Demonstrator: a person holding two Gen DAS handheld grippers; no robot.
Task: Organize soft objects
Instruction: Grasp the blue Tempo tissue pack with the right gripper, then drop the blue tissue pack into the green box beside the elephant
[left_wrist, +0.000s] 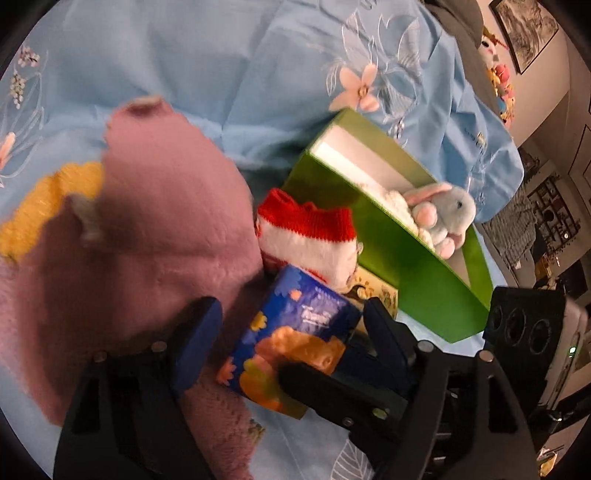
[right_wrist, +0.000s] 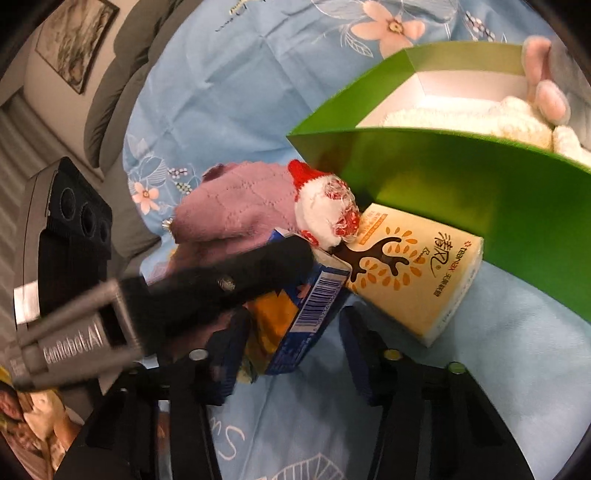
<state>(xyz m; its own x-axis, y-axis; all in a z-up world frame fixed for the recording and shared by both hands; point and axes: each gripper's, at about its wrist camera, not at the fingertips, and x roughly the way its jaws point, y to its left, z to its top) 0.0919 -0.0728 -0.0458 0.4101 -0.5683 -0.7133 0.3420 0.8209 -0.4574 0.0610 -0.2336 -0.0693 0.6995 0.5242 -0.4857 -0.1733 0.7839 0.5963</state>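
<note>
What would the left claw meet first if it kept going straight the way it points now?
The blue tissue pack, which already sits between the left claw's fingers. Straight beyond it lies the red and white knitted piece, then the green box. Depth is hard to judge in this fisheye view.

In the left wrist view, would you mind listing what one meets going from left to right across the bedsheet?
Yellow knitted item → pink plush garment → red-and-white sock → green box, with a grey-blue plush bunny inside it.
</note>
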